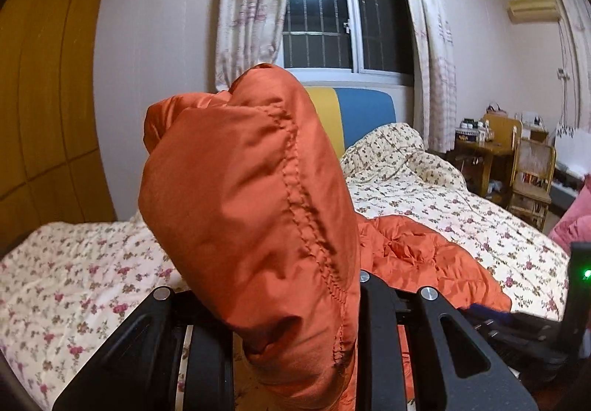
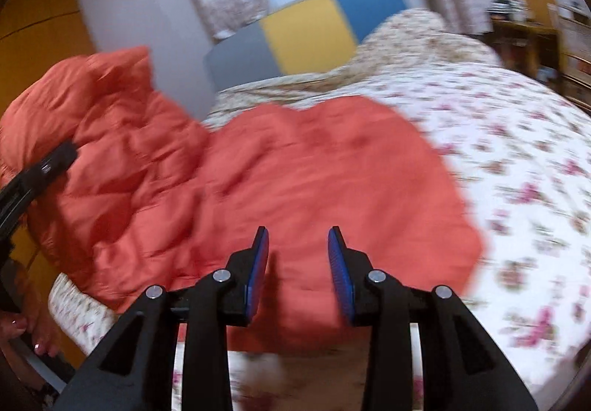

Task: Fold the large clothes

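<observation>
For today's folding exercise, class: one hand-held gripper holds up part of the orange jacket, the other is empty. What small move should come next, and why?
Probably carry the raised part across and lay it on the jacket's flat body. The left hand-held gripper clamps a bunched part of the orange jacket, lifted off the bed; the right hand-held gripper stands open, holding nothing.

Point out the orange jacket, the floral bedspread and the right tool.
orange jacket [image 2: 303, 167], right wrist view, on its flat spread body.
floral bedspread [image 1: 461, 211], left wrist view, on a bare patch right of the jacket.
right tool [image 2: 298, 263], right wrist view, midway between its blue-padded tips.
</observation>
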`<state>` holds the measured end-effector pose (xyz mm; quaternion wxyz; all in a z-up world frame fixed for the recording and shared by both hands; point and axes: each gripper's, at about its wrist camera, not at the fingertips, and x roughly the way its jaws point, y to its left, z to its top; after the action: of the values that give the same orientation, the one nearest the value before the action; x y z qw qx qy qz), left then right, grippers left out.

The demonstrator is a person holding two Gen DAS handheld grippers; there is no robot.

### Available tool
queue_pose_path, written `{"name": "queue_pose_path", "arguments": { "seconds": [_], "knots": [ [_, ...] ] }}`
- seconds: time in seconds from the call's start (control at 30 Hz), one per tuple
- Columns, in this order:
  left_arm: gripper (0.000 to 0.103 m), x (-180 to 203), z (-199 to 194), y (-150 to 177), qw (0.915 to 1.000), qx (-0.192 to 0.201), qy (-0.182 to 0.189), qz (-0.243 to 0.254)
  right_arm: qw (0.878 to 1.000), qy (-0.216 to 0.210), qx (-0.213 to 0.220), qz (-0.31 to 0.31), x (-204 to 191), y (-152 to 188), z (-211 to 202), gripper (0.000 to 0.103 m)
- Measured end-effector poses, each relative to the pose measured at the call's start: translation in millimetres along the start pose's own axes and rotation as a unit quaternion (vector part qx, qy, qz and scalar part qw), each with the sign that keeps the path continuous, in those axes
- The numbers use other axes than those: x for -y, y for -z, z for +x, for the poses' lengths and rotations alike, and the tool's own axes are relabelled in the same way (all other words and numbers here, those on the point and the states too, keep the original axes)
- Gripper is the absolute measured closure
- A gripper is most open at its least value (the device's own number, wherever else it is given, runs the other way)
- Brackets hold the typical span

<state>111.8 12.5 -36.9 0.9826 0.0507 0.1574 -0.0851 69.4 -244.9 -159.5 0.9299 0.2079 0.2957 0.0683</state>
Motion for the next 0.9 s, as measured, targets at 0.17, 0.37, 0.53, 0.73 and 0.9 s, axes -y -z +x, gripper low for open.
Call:
{"name": "queue_pose_path", "arguments": {
  "seconds": [0.17,0.37,0.53,0.73,0.9],
  "knots": [
    [0.080,21,6,-2,0.9996,-0.002,0.011,0.024,1.000,0.016,-0.017,0.019,29,-1,-3,0.072],
    [0.080,53,16,-3,0.9977,-0.006,0.037,0.056,0.999,0.006,-0.028,0.019,30,5,-4,0.070],
    [0.079,73,23,5,0.9948,-0.012,0.065,0.078,0.997,-0.026,-0.033,0.058,43,4,-10,0.070],
    [0.077,104,35,17,0.9889,-0.021,0.083,0.122,0.994,-0.052,-0.038,0.085,53,0,-21,0.068],
    [0.071,127,40,36,0.9821,-0.025,0.100,0.158,0.993,-0.052,-0.024,0.106,64,-7,-39,0.060]
  ]
}}
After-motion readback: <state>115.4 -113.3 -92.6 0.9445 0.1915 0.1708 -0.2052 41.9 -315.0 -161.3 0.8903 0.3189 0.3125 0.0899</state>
